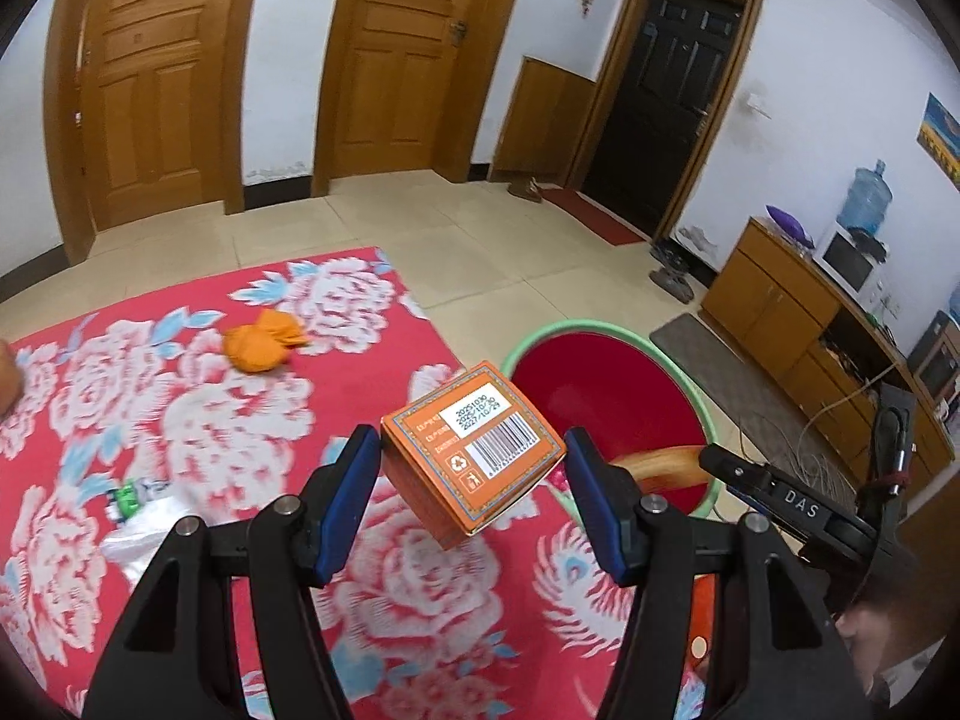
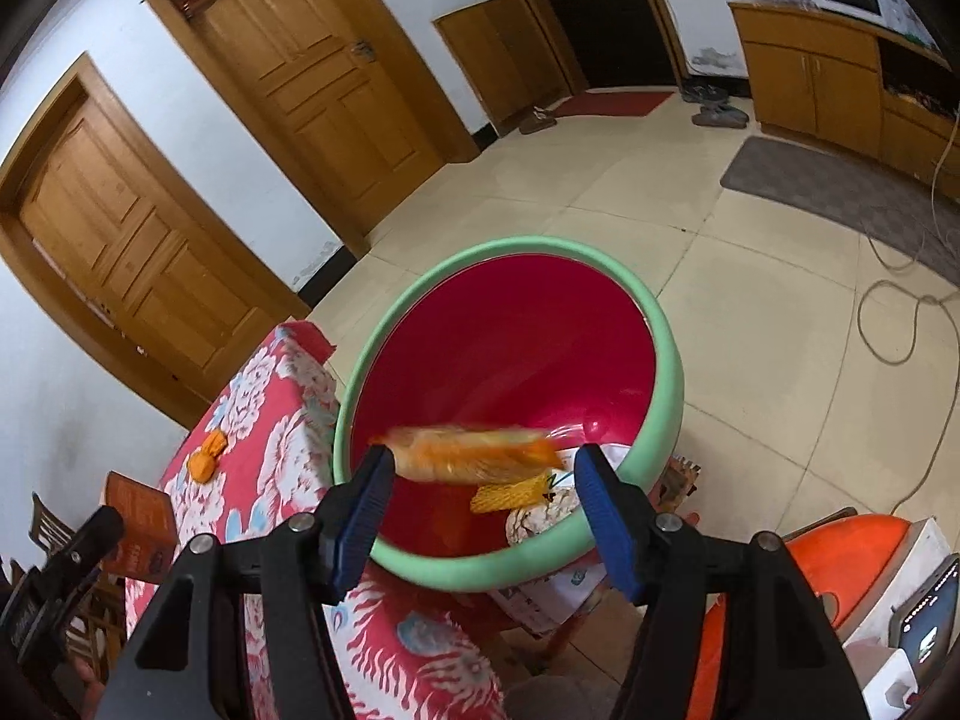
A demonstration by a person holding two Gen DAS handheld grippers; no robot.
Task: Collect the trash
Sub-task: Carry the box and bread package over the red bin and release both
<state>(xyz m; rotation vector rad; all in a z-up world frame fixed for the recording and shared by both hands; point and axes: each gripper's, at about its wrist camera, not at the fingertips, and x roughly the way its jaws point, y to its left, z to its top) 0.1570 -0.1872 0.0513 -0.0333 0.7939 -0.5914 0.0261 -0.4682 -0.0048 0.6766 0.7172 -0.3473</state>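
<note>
Blue pads of the left gripper (image 1: 474,480) frame an orange box (image 1: 474,456), barcode face up. The box sits tilted between the jaws, touching the left pad at one corner and reaching close to the right pad; whether it is firmly clamped cannot be told from this view. It hangs over the red floral cloth (image 1: 240,396), just beside the green rim of the red bin (image 1: 606,384), which lies ahead and to the right of the jaws.

The right gripper (image 2: 480,480) is positioned directly over the bin (image 2: 510,360). Its jaws stand wide, and a blurred orange wrapper (image 2: 474,450) spans the gap with its long axis running pad to pad. The wrapper touches the left pad; contact with the right pad is unclear, so hold or release cannot be confirmed. Judged from position, the right hand is nearer the drop point; the left must travel right across the rim.

Yellow netting (image 2: 510,495) and pale crumpled trash lie inside the bin. An orange crumpled item (image 1: 264,342) and a clear plastic bag (image 1: 144,528) remain on the cloth. The bin rim is the only obstruction for the box.
</note>
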